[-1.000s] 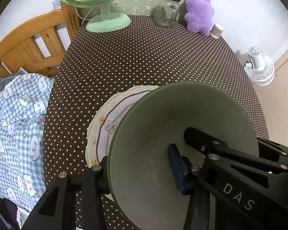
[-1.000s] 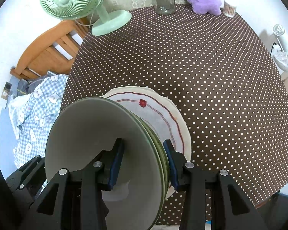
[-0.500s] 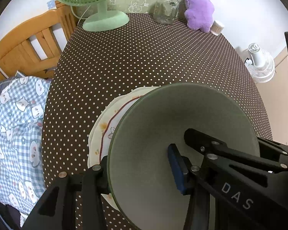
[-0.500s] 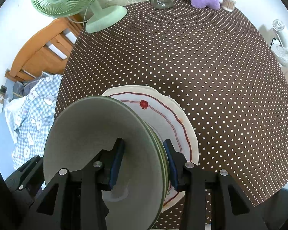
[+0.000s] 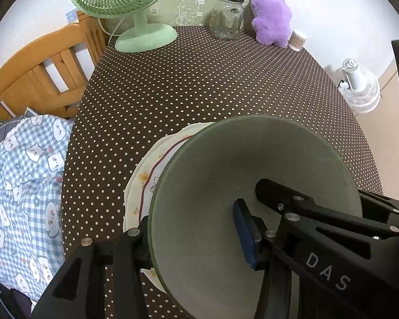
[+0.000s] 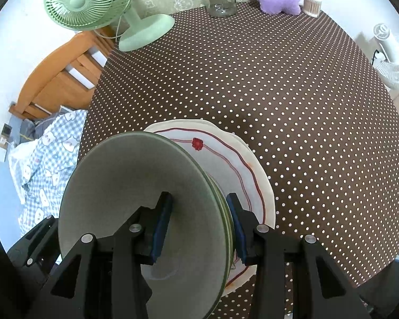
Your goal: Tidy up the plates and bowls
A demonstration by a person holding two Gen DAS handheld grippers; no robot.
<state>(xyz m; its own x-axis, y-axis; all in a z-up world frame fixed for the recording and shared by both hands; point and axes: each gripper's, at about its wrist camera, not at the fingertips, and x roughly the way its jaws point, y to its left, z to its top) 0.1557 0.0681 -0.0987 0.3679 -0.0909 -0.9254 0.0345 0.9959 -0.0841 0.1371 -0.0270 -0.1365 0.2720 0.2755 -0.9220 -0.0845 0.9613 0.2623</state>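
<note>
1. We see a grey-green bowl (image 5: 226, 186) held above a white plate with a red wavy line (image 6: 242, 164), which lies on the near part of the brown polka-dot tablecloth (image 5: 212, 85).
2. Our left gripper (image 5: 191, 228) straddles the bowl's left rim; its jaws are opening.
3. Our right gripper (image 6: 199, 223) is clamped on the bowl's right rim.
4. At the table's far edge stand a green fan (image 5: 135, 5), a glass jar (image 5: 227, 16) and a purple plush toy (image 5: 272, 18).

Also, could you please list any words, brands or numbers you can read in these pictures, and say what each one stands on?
"DAS": white letters on a black arm of the left gripper, seen in the left wrist view.
Nothing else reads: the green bowl, white plate and glass jar show no legible text.
</note>
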